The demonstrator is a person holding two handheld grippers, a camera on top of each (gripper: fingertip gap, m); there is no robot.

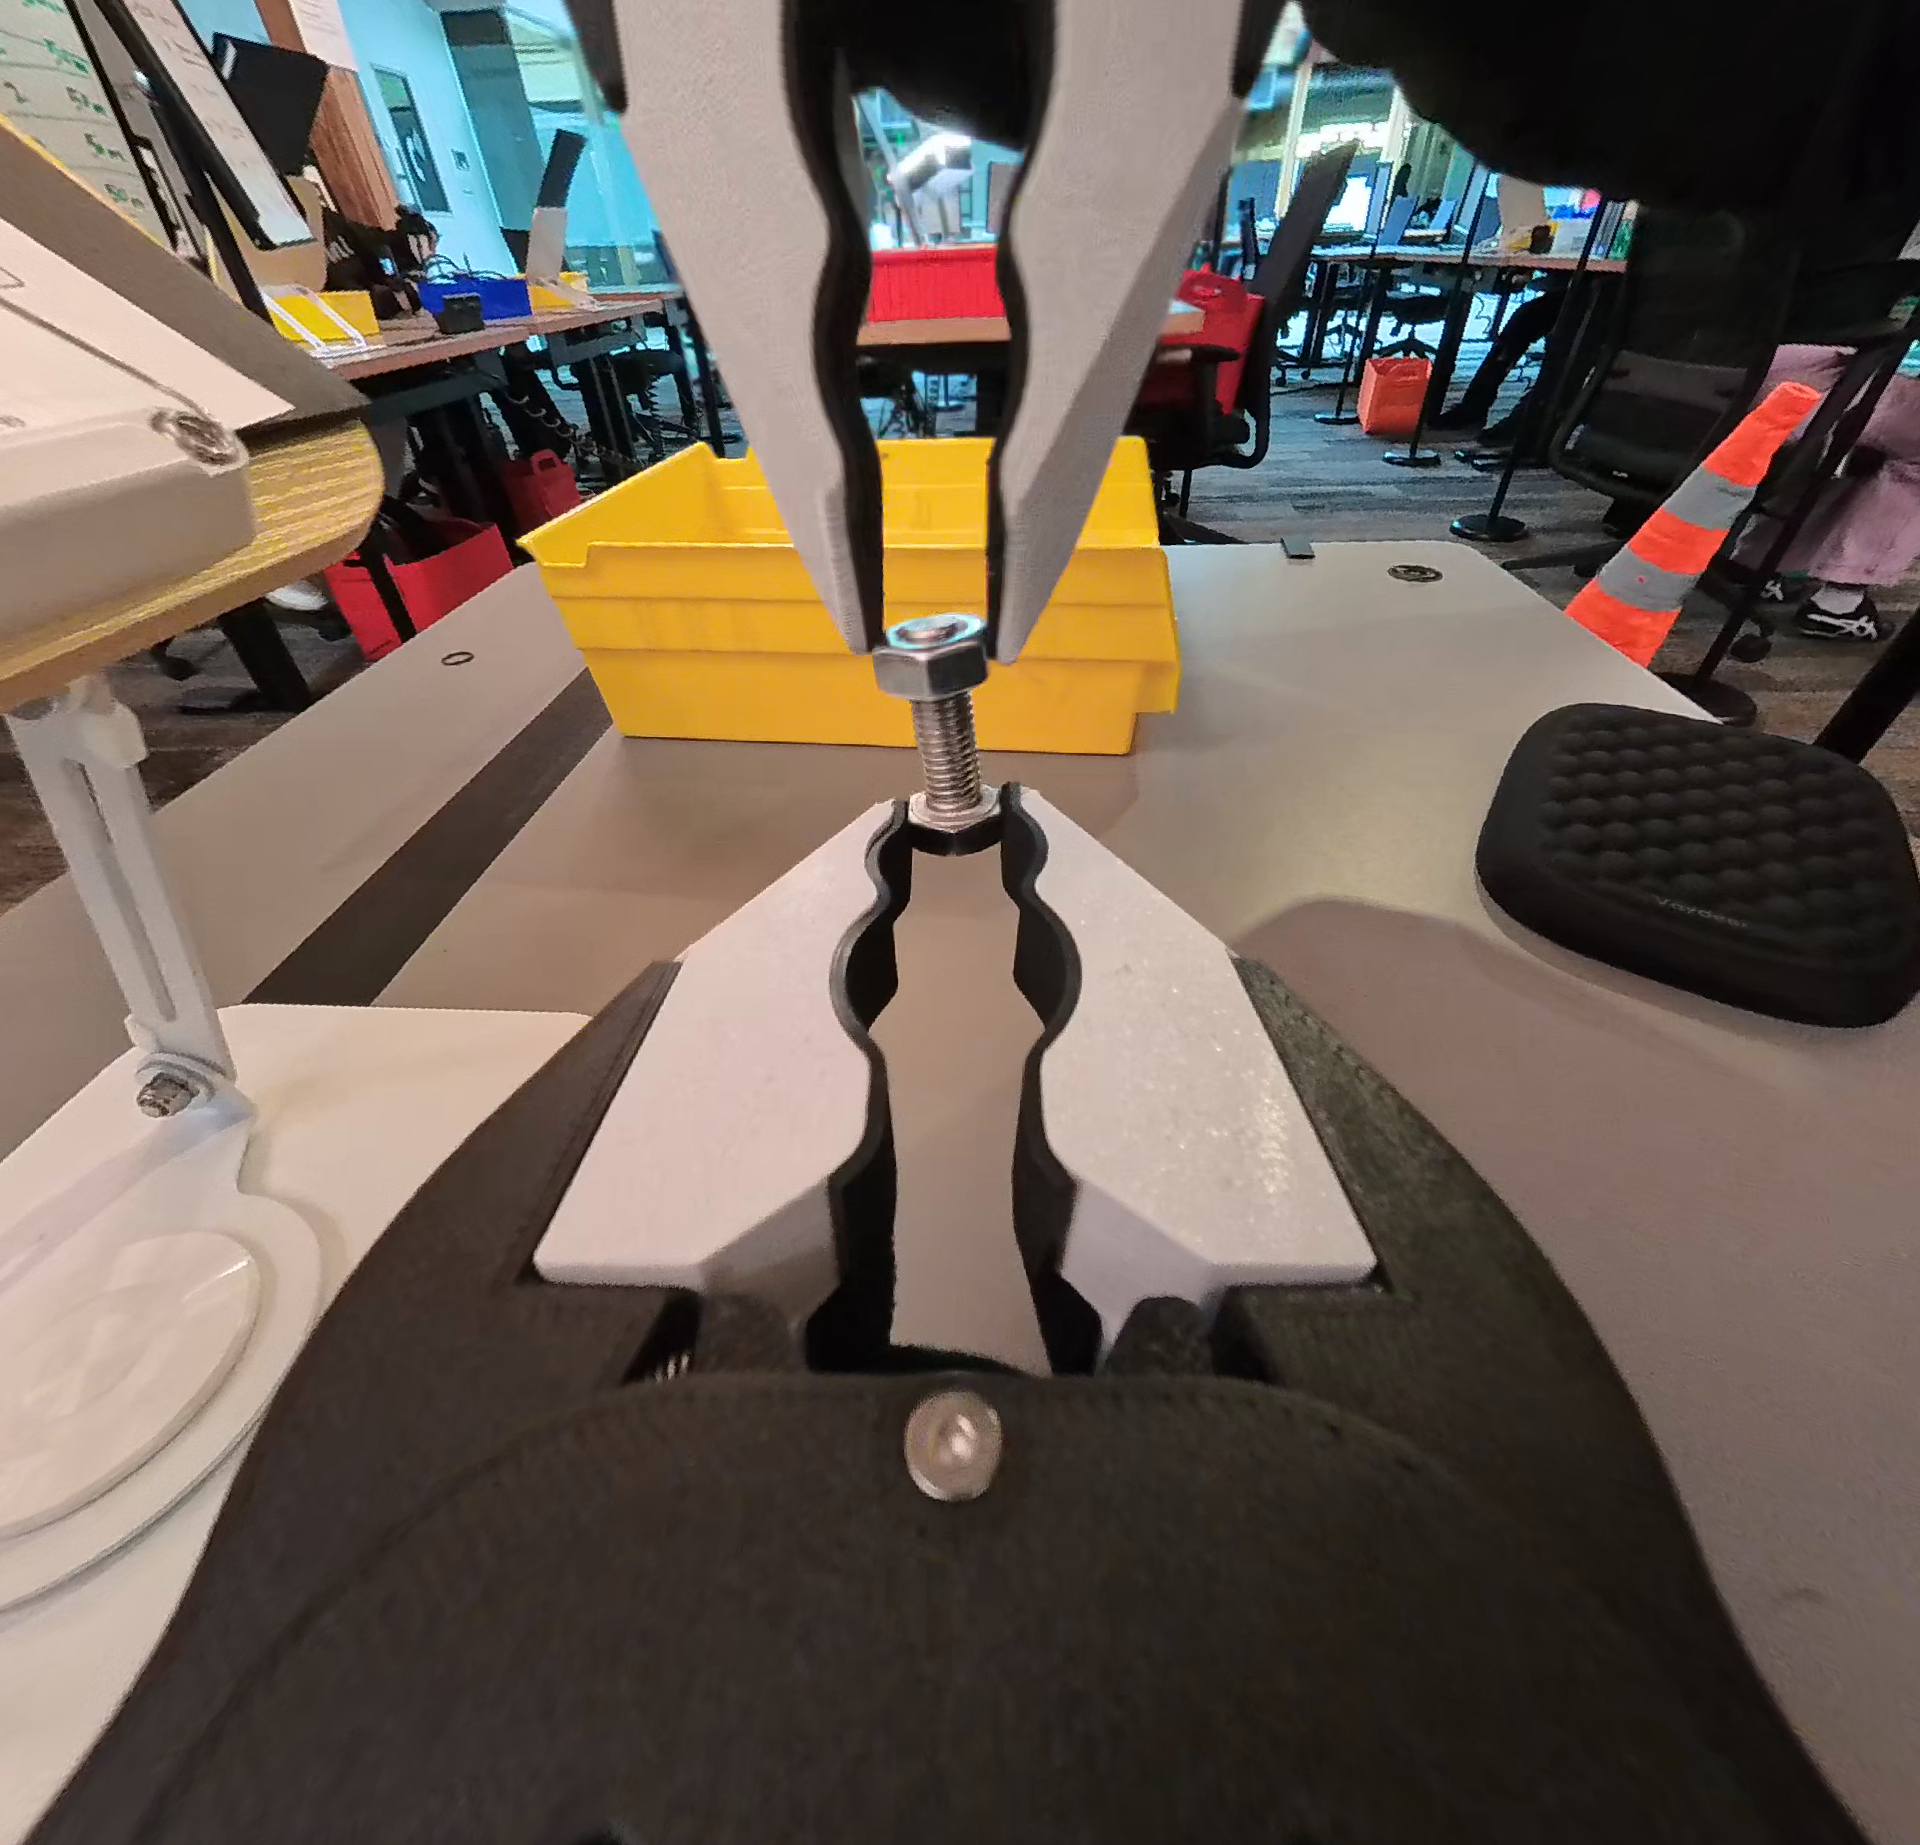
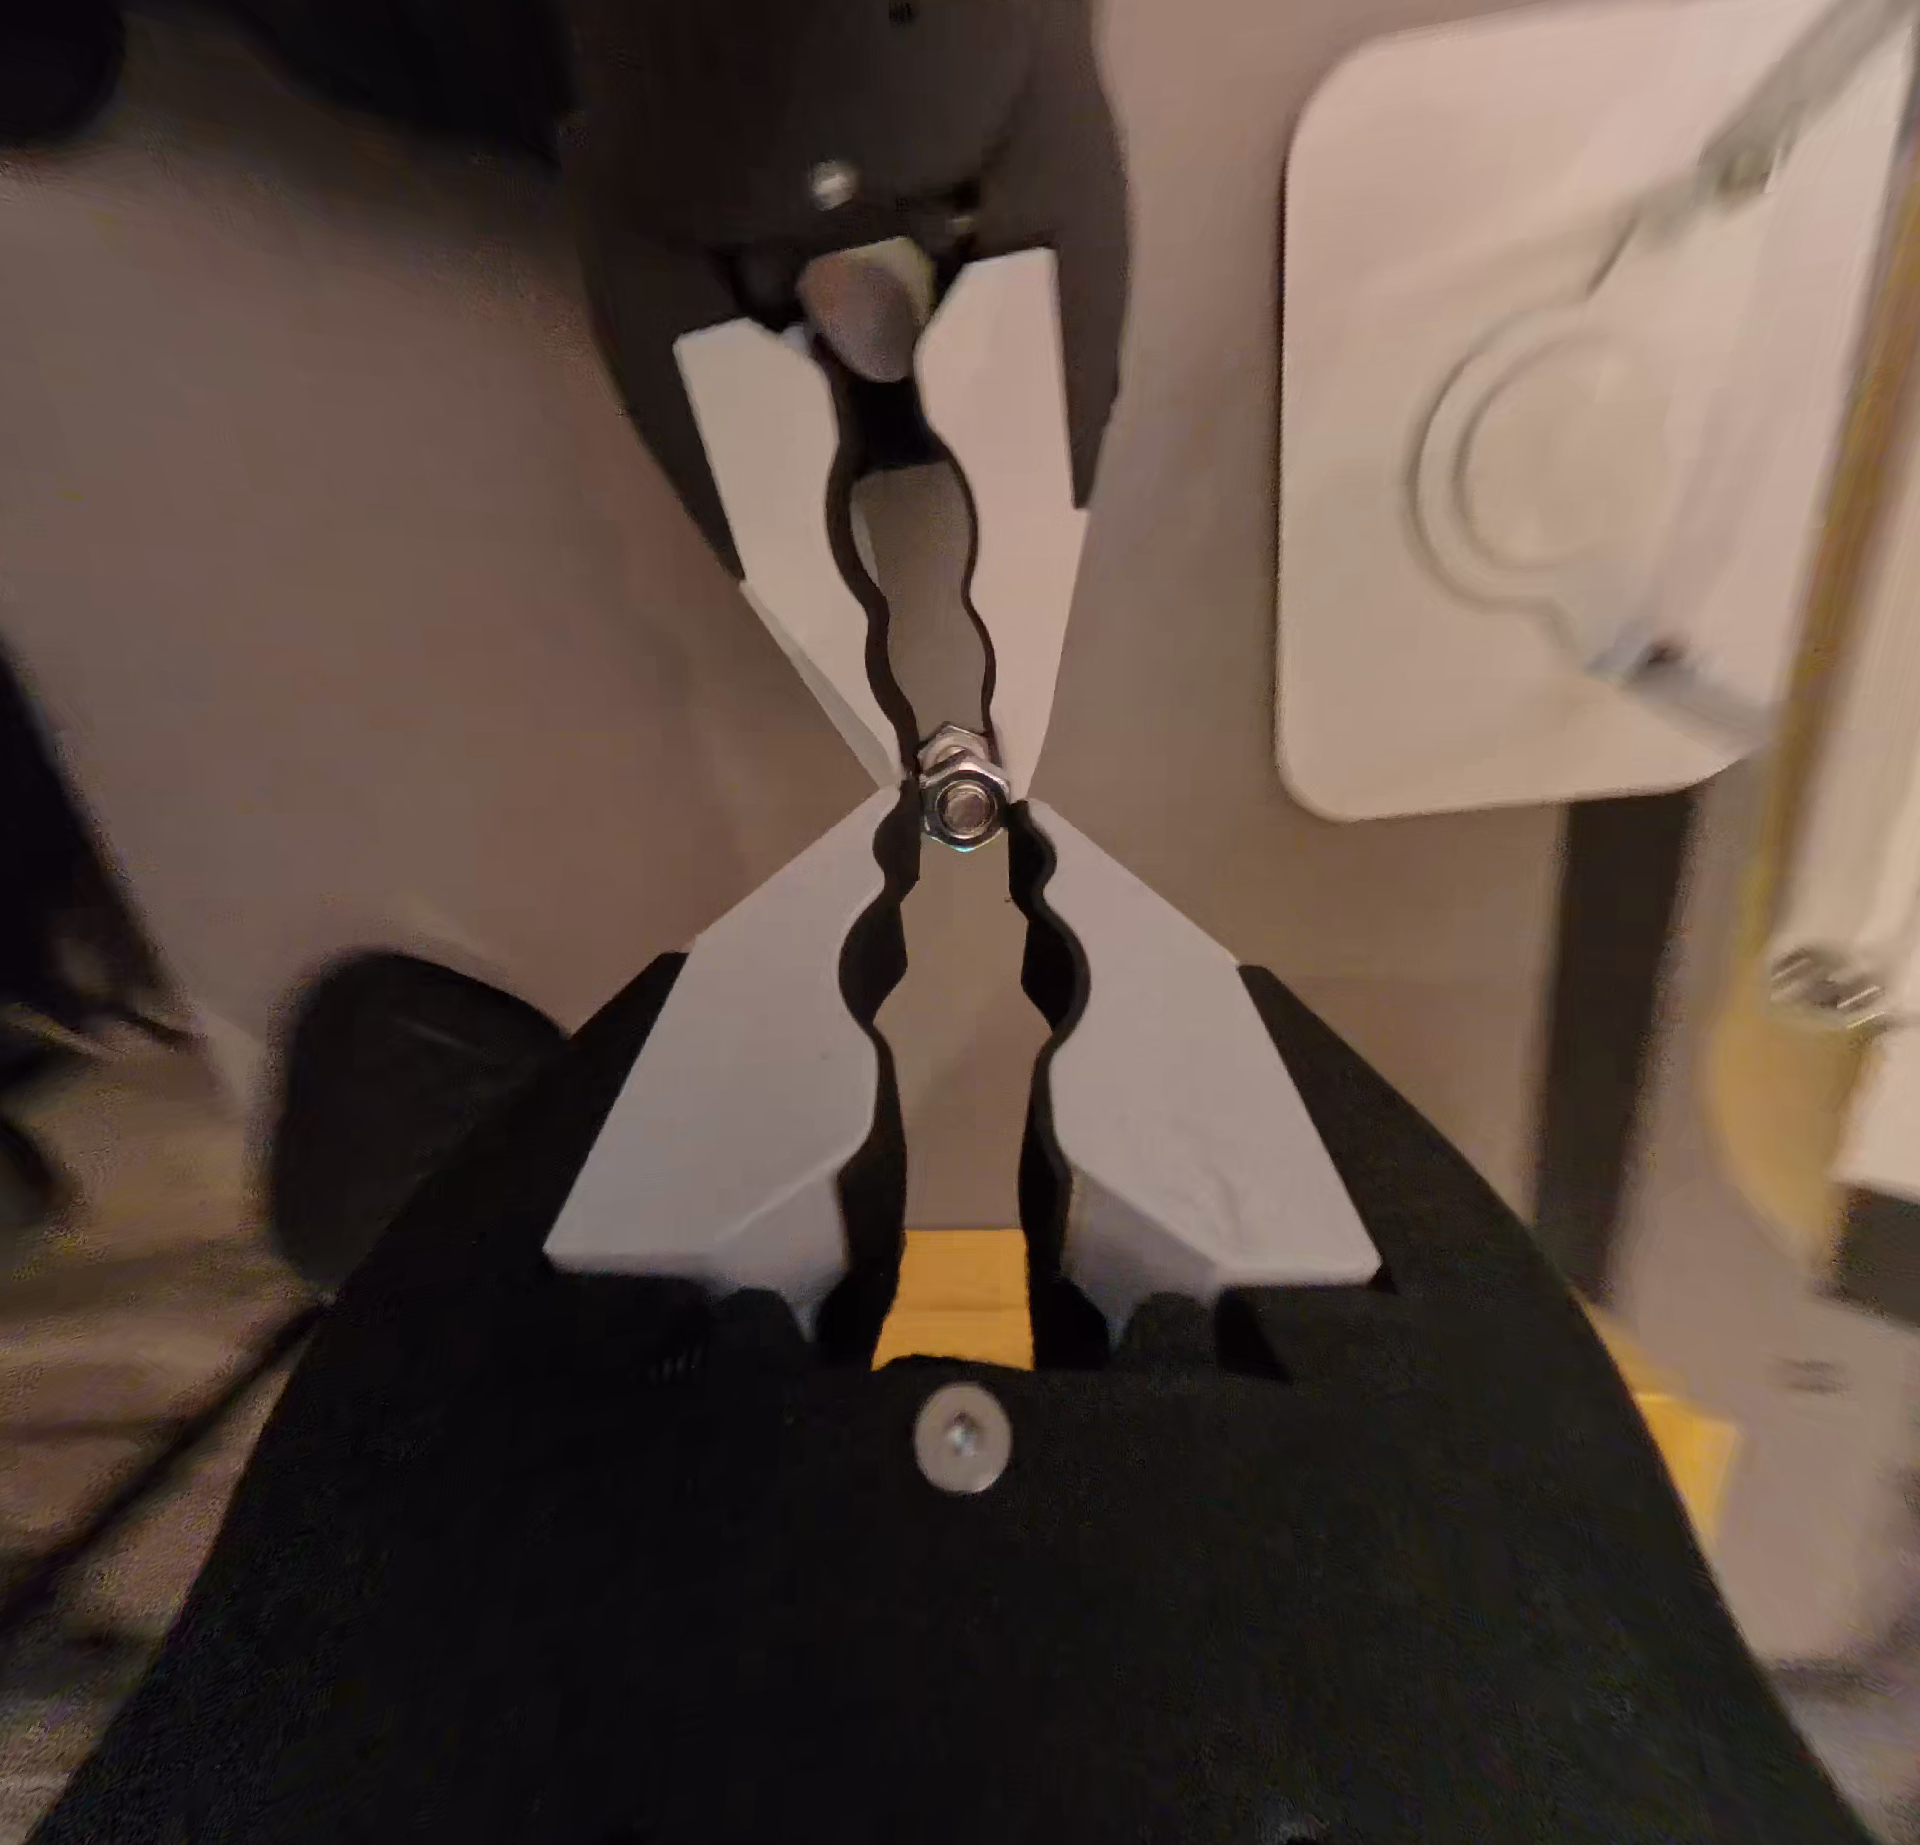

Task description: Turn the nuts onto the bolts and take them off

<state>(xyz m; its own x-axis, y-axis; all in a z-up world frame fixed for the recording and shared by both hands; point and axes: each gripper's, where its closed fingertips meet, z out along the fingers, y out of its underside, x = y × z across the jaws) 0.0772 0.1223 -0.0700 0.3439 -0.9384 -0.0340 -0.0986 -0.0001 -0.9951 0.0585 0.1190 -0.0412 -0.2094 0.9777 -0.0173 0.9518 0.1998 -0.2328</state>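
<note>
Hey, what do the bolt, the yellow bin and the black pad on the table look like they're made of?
Threaded silver bolt: bare metal, probably steel, bright and shiny.
Yellow rectangular bin: moulded plastic, smooth, slightly glossy, with a uniform colour.
Black dimpled pad: likely rubber or foam, matte, with a soft-looking bumpy surface.

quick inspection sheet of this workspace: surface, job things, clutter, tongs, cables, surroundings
surface: grey table, bare near the work.
job's things: one bolt held upright in the air, its head at the bottom; one hex nut at its top end.
clutter: yellow bin behind the bolt, black textured pad to the right, white stand base to the left.
tongs: left tongs shut on the bolt head; right tongs come down from above, shut on the nut.
cables: nothing seen.
surroundings: open workroom with desks, office chairs, an orange traffic cone, red bins and bags.
</note>
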